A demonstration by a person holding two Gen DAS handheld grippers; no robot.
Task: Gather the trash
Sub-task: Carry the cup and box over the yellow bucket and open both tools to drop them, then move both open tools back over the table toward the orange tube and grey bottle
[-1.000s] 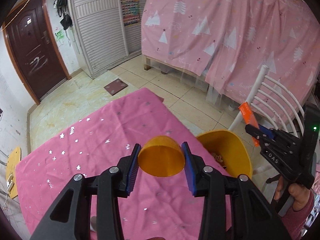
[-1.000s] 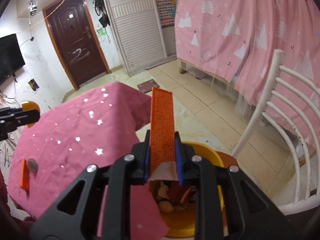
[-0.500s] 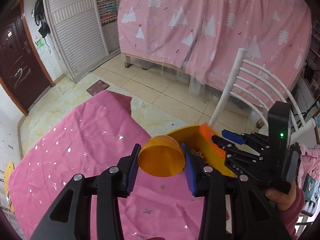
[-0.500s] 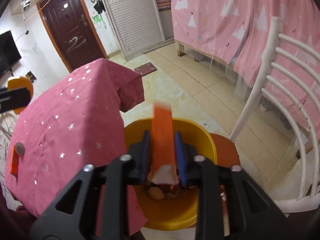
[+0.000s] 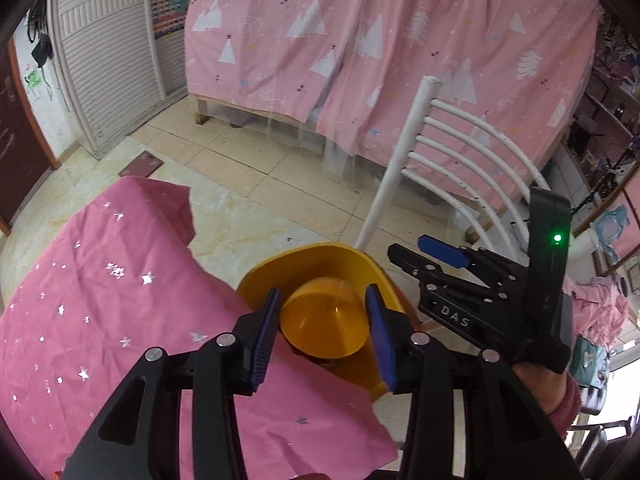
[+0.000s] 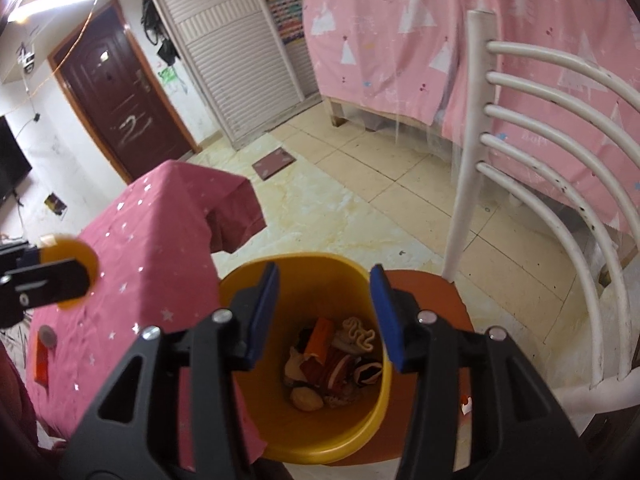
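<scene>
My left gripper [image 5: 323, 290] hangs over the yellow bin [image 5: 320, 249] and its jaws are opening. The orange cup [image 5: 324, 324] sits between the blue pads, blurred and slipping down, with a thin gap at the left pad. My right gripper [image 6: 324, 300] hovers above the same yellow bin [image 6: 296, 259], its jaws opening with nothing between them. The orange strip [image 6: 320, 336] lies in the bin among food scraps. In the left wrist view the right gripper [image 5: 416, 254] is at the right, a hand below it. The orange cup [image 6: 68, 268] shows at the right wrist view's left edge.
The bin stands on a brown chair seat [image 6: 432, 292] with a white slatted back [image 6: 464, 152]. The pink starred tablecloth [image 5: 100, 300] lies to the left, with an orange piece [image 6: 42, 360] and a grey disc [image 6: 48, 334] on it. A small scrap [image 6: 466, 402] lies by the seat.
The right gripper opened and the orange strip dropped into the bin. The left gripper carried the cup from over the table to over the bin, and its jaws widened.
</scene>
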